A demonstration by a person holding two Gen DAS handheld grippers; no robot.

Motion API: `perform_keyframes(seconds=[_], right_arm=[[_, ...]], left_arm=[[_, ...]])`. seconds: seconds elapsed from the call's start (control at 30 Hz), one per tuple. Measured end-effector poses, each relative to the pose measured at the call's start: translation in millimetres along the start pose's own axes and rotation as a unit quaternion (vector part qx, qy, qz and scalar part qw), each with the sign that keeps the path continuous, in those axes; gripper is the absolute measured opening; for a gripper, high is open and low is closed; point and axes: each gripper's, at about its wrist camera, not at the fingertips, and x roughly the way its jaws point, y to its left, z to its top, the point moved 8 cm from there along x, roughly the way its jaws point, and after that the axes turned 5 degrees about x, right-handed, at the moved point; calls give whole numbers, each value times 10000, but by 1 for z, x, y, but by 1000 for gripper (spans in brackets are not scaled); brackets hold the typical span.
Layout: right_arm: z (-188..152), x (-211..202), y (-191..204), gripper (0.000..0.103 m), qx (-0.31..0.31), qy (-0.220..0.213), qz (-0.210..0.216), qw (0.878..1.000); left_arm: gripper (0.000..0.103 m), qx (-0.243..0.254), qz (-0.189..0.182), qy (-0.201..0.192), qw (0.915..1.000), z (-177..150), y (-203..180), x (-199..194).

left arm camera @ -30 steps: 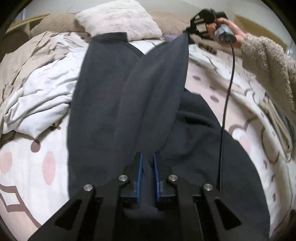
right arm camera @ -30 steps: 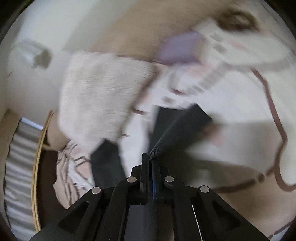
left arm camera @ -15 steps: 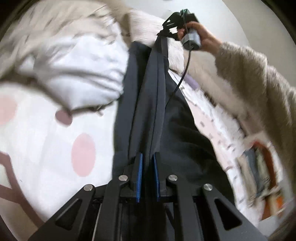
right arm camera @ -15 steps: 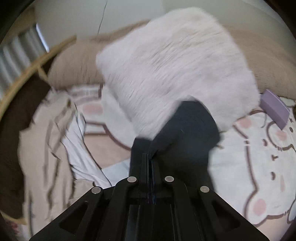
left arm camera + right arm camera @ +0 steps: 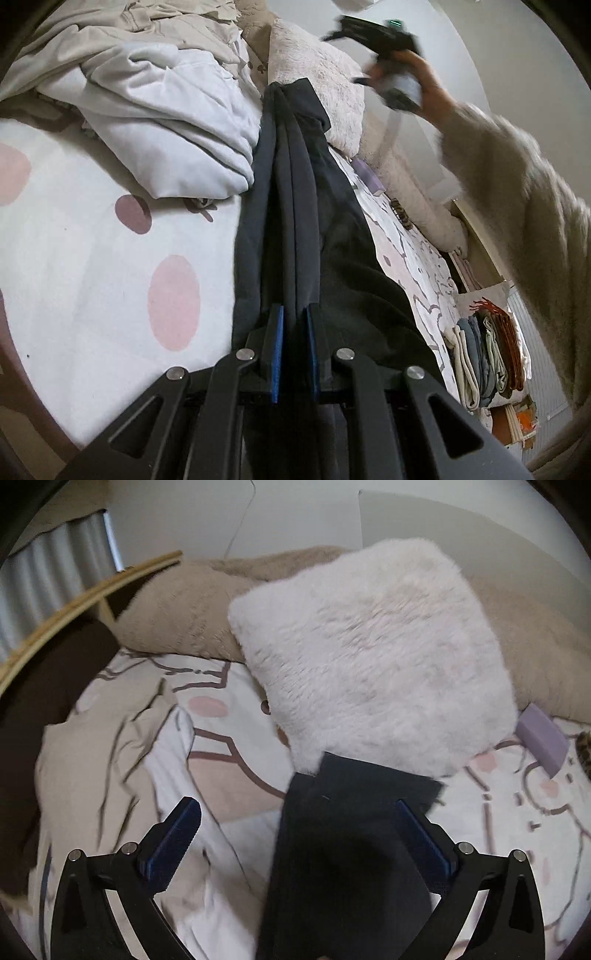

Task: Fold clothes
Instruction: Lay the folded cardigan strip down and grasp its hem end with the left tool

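A dark grey pair of trousers [image 5: 295, 206] lies lengthwise on the patterned bed sheet [image 5: 92, 258], folded along its length, its far end against a fluffy white pillow [image 5: 325, 81]. My left gripper [image 5: 293, 332] is shut on the near end of the trousers. In the right wrist view my right gripper [image 5: 295, 823] is wide open above the far end of the trousers [image 5: 351, 830], which lies free at the pillow [image 5: 369, 664]. The right gripper also shows in the left wrist view [image 5: 373, 33], blurred, lifted above the pillow.
A pile of white and beige clothes [image 5: 147, 92] lies left of the trousers. A beige bolster [image 5: 177, 609] runs along the headboard. A purple block [image 5: 541, 738] sits on the sheet at right. Folded clothes stand in a bag [image 5: 487, 354] beside the bed.
My right gripper opened and let go of the far end of the trousers, then lifted away. The trouser leg now lies flat on the other. My left gripper keeps its hold.
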Motion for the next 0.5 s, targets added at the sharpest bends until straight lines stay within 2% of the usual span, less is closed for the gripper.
perform_keyframes(seconds=[0.03, 0.1, 0.17, 0.23, 0.3, 0.4, 0.5], right_arm=[[-6, -10, -6, 101, -152, -7, -24, 9999], [-21, -29, -20, 81, -423, 9, -66, 9991], [-52, -39, -39, 46, -462, 251, -65, 9986], [-82, -49, -57, 36, -432, 497, 20, 9978], [-131, -59, -74, 35, -346, 806, 254, 9958], [-211, -75, -87, 35, -174, 1338, 710, 9883], [-286, -94, -90, 35, -125, 1818, 1071, 9774]], left_arm=[[12, 6, 57, -44, 10000, 1, -1, -2], [12, 96, 184, -185, 9996, 8, -5, -10], [12, 362, 337, -379, 9981, 23, -19, -21], [16, 650, 461, -465, 9957, 39, -36, -25], [26, 881, 450, -298, 9946, 50, -54, -15], [27, 1255, 600, 146, 9902, 54, -67, 15], [27, 1559, 1552, 742, 9727, 48, -37, 54]])
